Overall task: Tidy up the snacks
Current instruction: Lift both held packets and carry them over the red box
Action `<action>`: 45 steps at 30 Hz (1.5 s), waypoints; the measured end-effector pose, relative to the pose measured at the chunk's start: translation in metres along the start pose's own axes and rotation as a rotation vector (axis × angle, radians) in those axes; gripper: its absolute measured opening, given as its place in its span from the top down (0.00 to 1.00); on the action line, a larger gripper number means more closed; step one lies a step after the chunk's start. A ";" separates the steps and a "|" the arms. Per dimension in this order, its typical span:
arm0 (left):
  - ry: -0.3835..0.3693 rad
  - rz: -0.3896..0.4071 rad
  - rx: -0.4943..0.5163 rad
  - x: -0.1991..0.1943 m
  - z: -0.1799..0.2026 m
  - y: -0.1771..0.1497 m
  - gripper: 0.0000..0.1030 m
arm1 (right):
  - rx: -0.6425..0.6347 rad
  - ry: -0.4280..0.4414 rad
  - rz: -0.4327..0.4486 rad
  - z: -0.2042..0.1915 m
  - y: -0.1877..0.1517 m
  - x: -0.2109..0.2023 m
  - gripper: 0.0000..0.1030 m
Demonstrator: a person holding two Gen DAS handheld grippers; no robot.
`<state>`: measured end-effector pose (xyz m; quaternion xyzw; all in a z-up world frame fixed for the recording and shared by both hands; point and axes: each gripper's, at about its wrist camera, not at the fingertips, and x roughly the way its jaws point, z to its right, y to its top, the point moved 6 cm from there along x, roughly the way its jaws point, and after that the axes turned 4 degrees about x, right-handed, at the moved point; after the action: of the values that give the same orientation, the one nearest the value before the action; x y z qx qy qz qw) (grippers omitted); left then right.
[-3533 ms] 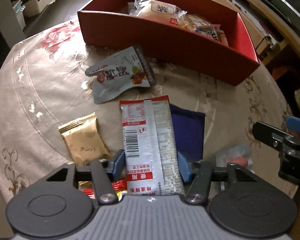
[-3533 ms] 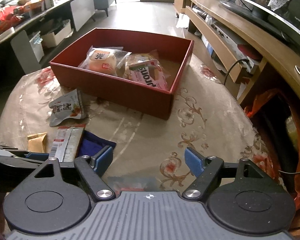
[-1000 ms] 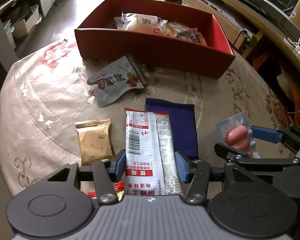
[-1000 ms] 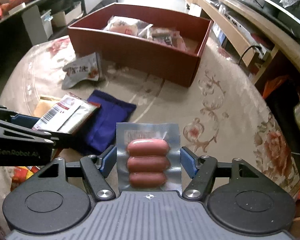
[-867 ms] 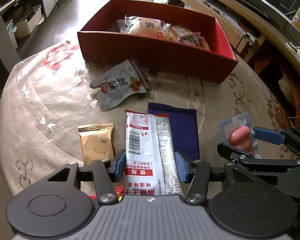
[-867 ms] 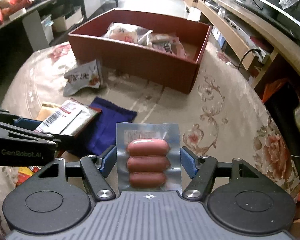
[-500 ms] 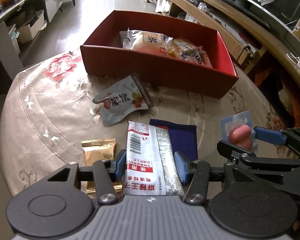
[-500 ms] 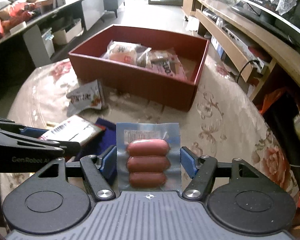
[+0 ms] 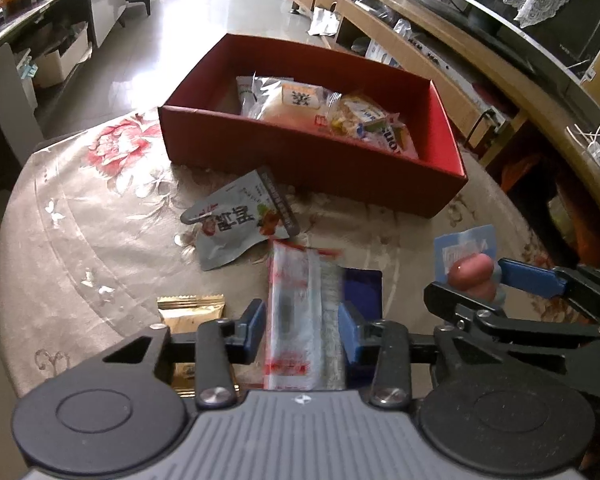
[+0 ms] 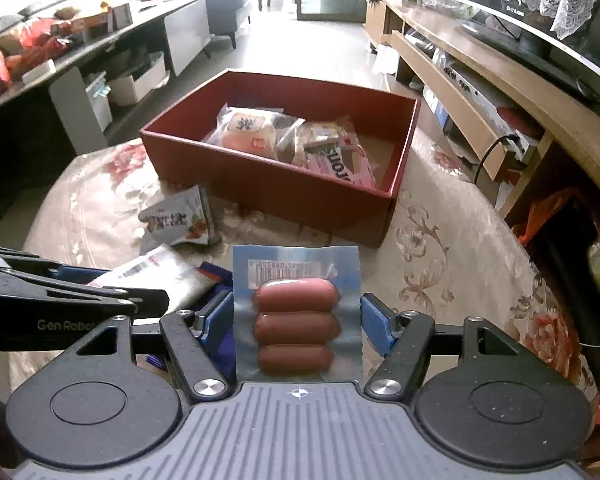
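Observation:
My left gripper point(image 9: 302, 326) is shut on a long red-and-white snack packet point(image 9: 304, 312) and holds it above the table. My right gripper point(image 10: 296, 324) is shut on a clear sausage pack point(image 10: 296, 312) with three sausages, also raised; it shows at the right of the left wrist view point(image 9: 470, 270). The red box point(image 9: 312, 160) stands at the far side of the table with several wrapped snacks inside; it also shows in the right wrist view point(image 10: 268, 184).
On the floral tablecloth lie a grey pouch point(image 9: 240, 220), a gold packet point(image 9: 190, 308) and a dark blue packet point(image 9: 364, 292). A wooden TV bench point(image 10: 480, 80) runs along the right, and shelves stand at the left.
Both grippers have risen with their packs and moved toward the red box. The left packet now looks blurred from motion.

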<state>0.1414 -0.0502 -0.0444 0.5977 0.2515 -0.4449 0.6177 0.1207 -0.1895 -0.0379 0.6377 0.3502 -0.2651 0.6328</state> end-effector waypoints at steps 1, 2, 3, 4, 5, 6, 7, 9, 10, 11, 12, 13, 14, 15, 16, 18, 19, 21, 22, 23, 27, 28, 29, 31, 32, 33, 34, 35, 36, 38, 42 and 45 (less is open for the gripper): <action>0.005 -0.001 0.008 0.000 0.000 0.000 0.59 | 0.001 0.003 0.003 -0.001 0.001 -0.001 0.28; 0.010 -0.009 0.015 0.002 0.000 -0.001 0.59 | 0.001 0.001 0.006 -0.001 0.002 -0.001 0.28; 0.007 -0.019 0.011 0.005 0.000 -0.003 0.59 | 0.002 0.001 0.005 0.000 0.003 0.000 0.28; -0.001 -0.034 0.007 0.009 -0.001 -0.005 0.59 | 0.005 0.001 0.002 0.001 0.003 0.001 0.28; -0.006 -0.051 0.004 0.013 0.000 -0.007 0.58 | 0.005 -0.001 -0.002 0.001 0.003 0.002 0.28; 0.001 -0.068 -0.005 0.019 -0.001 -0.009 0.56 | 0.005 -0.006 -0.005 0.002 0.002 0.002 0.28; 0.009 -0.080 -0.014 0.023 -0.002 -0.011 0.53 | 0.006 -0.008 -0.008 0.003 0.001 0.003 0.28; 0.014 -0.108 -0.049 0.035 -0.004 -0.013 0.48 | 0.011 -0.011 -0.011 0.005 0.001 0.003 0.28; 0.006 -0.126 -0.068 0.042 -0.004 -0.015 0.46 | 0.015 -0.013 -0.010 0.006 0.001 0.003 0.28; 0.003 -0.138 -0.077 0.047 -0.002 -0.016 0.44 | 0.020 -0.013 -0.011 0.007 0.001 0.002 0.28; 0.022 -0.135 -0.071 0.051 -0.001 -0.017 0.41 | 0.025 -0.013 -0.011 0.009 0.001 0.002 0.28; 0.034 -0.138 -0.061 0.056 0.002 -0.017 0.39 | 0.028 -0.013 -0.013 0.010 0.000 0.002 0.28; 0.036 -0.128 -0.064 0.058 0.003 -0.017 0.39 | 0.030 -0.013 -0.015 0.010 0.000 0.003 0.28; 0.038 -0.120 -0.068 0.059 0.004 -0.016 0.39 | 0.029 -0.011 -0.017 0.011 0.000 0.003 0.28; 0.037 -0.117 -0.066 0.059 0.005 -0.015 0.43 | 0.027 -0.010 -0.019 0.010 -0.001 0.003 0.28; 0.026 -0.118 -0.071 0.059 0.007 -0.014 0.46 | 0.025 -0.007 -0.022 0.010 -0.002 0.003 0.28; 0.022 -0.117 -0.077 0.058 0.006 -0.014 0.49 | 0.024 -0.006 -0.023 0.009 -0.002 0.003 0.28; 0.020 -0.115 -0.079 0.056 0.006 -0.015 0.51 | 0.026 -0.006 -0.021 0.009 0.000 0.003 0.28; 0.019 -0.115 -0.078 0.055 0.005 -0.014 0.52 | 0.028 -0.004 -0.020 0.009 0.000 0.002 0.28; 0.017 -0.114 -0.079 0.053 0.005 -0.014 0.52 | 0.027 -0.003 -0.017 0.009 0.001 0.001 0.28; -0.001 -0.092 -0.084 0.042 0.004 -0.010 0.52 | 0.030 -0.005 -0.006 0.010 0.002 -0.001 0.28; -0.008 -0.083 -0.089 0.038 0.003 -0.009 0.52 | 0.032 -0.006 -0.003 0.011 0.003 -0.002 0.28; -0.015 -0.072 -0.095 0.034 0.003 -0.006 0.52 | 0.035 -0.007 0.002 0.012 0.003 -0.003 0.28; -0.025 -0.044 -0.103 0.024 0.002 0.000 0.52 | 0.042 -0.007 0.012 0.013 0.005 -0.005 0.28; -0.027 -0.026 -0.101 0.018 0.002 0.004 0.52 | 0.046 -0.007 0.017 0.014 0.007 -0.006 0.28; -0.025 -0.007 -0.098 0.014 0.002 0.009 0.52 | 0.050 -0.007 0.023 0.015 0.009 -0.007 0.28; -0.023 0.009 -0.095 0.010 0.003 0.013 0.52 | 0.052 -0.008 0.031 0.016 0.012 -0.007 0.28; -0.021 0.025 -0.090 0.006 0.003 0.018 0.52 | 0.055 -0.007 0.037 0.017 0.015 -0.008 0.28; -0.020 0.036 -0.088 0.004 0.003 0.023 0.52 | 0.060 -0.006 0.046 0.017 0.019 -0.008 0.28; -0.019 0.049 -0.090 0.004 0.002 0.033 0.52 | 0.066 -0.004 0.064 0.017 0.028 -0.008 0.28; -0.013 0.069 -0.093 0.007 -0.003 0.059 0.52 | 0.070 -0.009 0.096 0.017 0.049 -0.005 0.28; 0.003 0.088 -0.087 0.012 -0.004 0.077 0.52 | 0.079 -0.005 0.113 0.018 0.067 0.000 0.28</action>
<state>0.2137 -0.0584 -0.0153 0.5815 0.2451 -0.4050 0.6617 0.1748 -0.2040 0.0023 0.6802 0.3012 -0.2443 0.6221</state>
